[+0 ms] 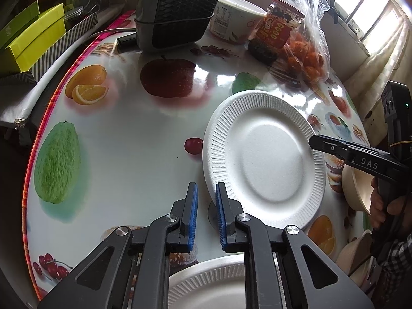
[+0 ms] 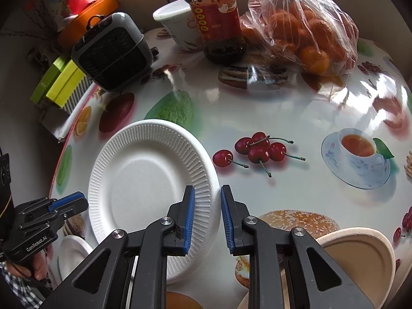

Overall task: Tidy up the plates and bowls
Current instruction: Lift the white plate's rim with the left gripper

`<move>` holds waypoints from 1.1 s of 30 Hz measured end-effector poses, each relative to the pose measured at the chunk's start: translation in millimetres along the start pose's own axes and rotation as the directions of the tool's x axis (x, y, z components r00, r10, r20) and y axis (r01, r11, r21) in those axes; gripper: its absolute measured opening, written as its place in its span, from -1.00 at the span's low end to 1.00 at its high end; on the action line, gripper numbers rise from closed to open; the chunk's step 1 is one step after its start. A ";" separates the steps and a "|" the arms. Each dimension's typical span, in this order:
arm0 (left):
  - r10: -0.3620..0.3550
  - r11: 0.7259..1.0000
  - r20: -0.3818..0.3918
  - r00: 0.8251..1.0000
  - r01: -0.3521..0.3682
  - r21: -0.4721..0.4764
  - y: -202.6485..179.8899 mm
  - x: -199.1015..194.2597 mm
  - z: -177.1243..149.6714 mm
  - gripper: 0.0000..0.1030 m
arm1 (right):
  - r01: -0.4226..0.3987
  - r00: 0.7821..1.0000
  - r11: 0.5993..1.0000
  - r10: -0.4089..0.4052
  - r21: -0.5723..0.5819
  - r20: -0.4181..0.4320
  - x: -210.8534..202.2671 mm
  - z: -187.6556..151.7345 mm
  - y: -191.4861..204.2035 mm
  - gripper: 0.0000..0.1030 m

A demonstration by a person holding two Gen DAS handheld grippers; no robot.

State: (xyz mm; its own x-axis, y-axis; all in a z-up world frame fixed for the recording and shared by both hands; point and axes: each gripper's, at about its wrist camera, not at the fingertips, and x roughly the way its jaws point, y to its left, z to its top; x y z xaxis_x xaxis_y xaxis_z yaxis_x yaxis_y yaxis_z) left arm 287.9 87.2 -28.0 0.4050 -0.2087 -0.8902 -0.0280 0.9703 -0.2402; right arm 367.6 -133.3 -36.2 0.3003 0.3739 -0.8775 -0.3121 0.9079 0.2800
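Observation:
A white ribbed foam plate [image 1: 265, 157] lies flat on the fruit-print table; it also shows in the right wrist view [image 2: 144, 180]. My left gripper [image 1: 206, 206] is open and empty at the plate's near left rim. My right gripper [image 2: 207, 208] is open and empty, its jaws astride the plate's right rim; it shows in the left wrist view [image 1: 319, 144] at the plate's right edge. A second white plate [image 1: 213, 283] lies under my left gripper. Beige bowls [image 2: 360, 255] sit by my right gripper, also seen in the left wrist view [image 1: 355, 190].
A grey heater [image 1: 177, 10], a white tub [image 1: 234, 18], a sauce jar [image 1: 278, 28] and a bag of oranges [image 1: 306, 51] stand at the table's far side. Green boxes [image 1: 33, 38] lie off the left edge. The table edge [image 1: 38, 139] curves left.

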 end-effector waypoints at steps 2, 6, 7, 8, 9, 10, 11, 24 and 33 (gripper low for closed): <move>0.000 1.000 0.002 1.000 0.000 0.002 -0.1 0.1 0.2 -0.74 | -0.001 1.000 1.000 0.001 0.002 0.002 -0.7 -0.6 -0.4 -0.66; -0.004 1.000 0.003 1.000 0.004 0.002 -0.4 -0.2 0.7 -0.75 | 0.001 1.000 1.000 -0.001 0.001 0.002 -1.1 -1.2 -0.2 -0.67; -0.006 1.000 0.004 1.000 0.006 0.003 -1.0 0.0 0.8 -0.75 | -0.001 1.000 1.000 0.001 0.002 0.001 -1.1 -1.0 -0.4 -0.67; -0.008 1.000 0.004 1.000 0.008 0.003 -1.8 0.0 1.2 -0.75 | -0.005 1.000 1.000 0.005 0.004 0.000 -1.7 -1.5 -0.4 -0.67; -0.011 1.000 0.004 1.000 0.011 0.004 -2.7 -0.3 1.3 -0.75 | -0.011 1.000 1.000 0.011 0.008 -0.001 -1.9 -1.6 -0.8 -0.67; -0.013 1.000 0.005 1.000 0.013 0.006 -3.8 -0.9 1.5 -0.75 | -0.015 1.000 1.000 0.015 0.012 0.000 -2.4 -1.8 -0.3 -0.68; -0.014 1.000 0.006 1.000 0.014 0.008 -4.5 -0.9 1.8 -0.75 | -0.017 1.000 1.000 0.017 0.013 0.001 -3.0 -2.1 0.2 -0.68; -0.044 0.998 0.005 0.999 0.044 -0.049 9.7 -3.8 2.9 -0.75 | -0.002 1.000 1.000 0.002 0.012 0.005 -1.5 -2.2 0.9 -0.68; -0.060 0.996 0.002 0.998 0.060 -0.061 9.6 -1.4 1.9 -0.78 | 0.002 1.000 1.000 -0.002 0.015 0.005 -0.3 -2.0 2.0 -0.68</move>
State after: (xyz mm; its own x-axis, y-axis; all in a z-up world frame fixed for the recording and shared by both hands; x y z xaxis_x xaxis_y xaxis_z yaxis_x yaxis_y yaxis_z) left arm 288.8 97.0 -28.4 0.4074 -0.2660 -0.8737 -0.0594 0.9469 -0.3160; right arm 365.1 -131.9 -36.2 0.3055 0.3729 -0.8761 -0.2980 0.9114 0.2840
